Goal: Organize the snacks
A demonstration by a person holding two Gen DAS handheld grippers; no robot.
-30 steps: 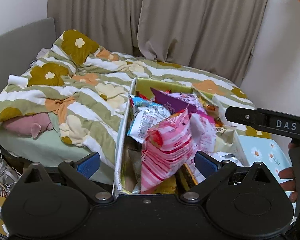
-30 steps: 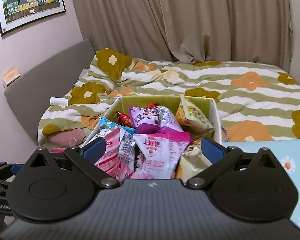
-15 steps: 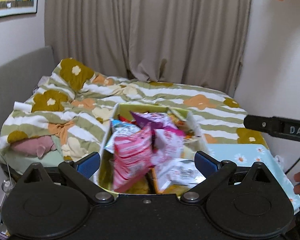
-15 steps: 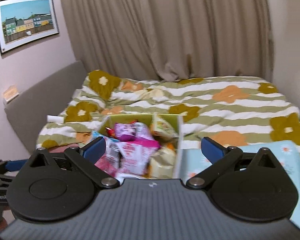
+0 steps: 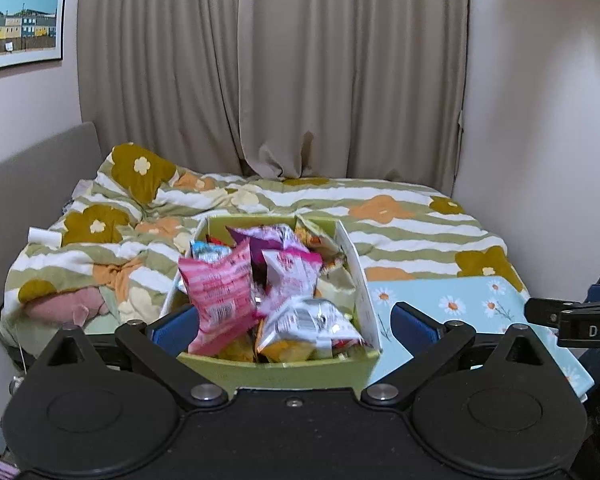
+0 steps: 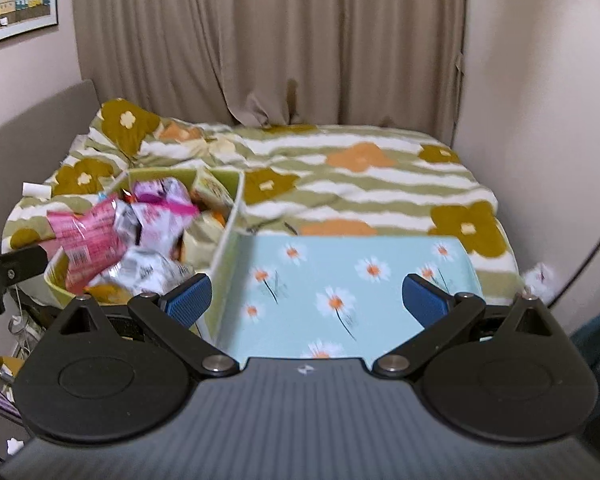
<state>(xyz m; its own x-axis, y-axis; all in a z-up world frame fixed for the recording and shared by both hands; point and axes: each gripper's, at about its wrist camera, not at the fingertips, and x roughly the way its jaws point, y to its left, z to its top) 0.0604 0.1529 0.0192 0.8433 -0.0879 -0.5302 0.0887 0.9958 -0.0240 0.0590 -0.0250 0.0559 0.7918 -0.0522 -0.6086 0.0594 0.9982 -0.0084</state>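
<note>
A green box (image 5: 284, 368) heaped with snack packets sits at the near edge of a bed, and a large pink striped packet (image 5: 220, 288) stands highest at its left side. Beside it are a white and pink packet (image 5: 290, 276), a purple packet (image 5: 266, 240) farther back, and a silvery packet (image 5: 308, 322) lying near the front wall. Touching the box's right wall lies a flat light blue panel printed with daisies (image 6: 340, 280); whether it is a lid or a second box cannot be told. Box and panel rest on a rumpled quilt (image 5: 400, 224) with green and white stripes and orange and mustard flowers. The left gripper (image 5: 294, 322) hangs just in front of the box, its 2 blue-padded jaws spread wide with the packets showing between them, gripping nothing. The right gripper (image 6: 306, 300) hangs over the near part of the daisy panel, jaws likewise spread wide and holding nothing. Behind the bed hang beige curtains (image 5: 300, 68), a grey headboard (image 5: 32, 184) runs along the left, and a framed picture of coloured houses (image 5: 18, 24) hangs on the wall above it.
</note>
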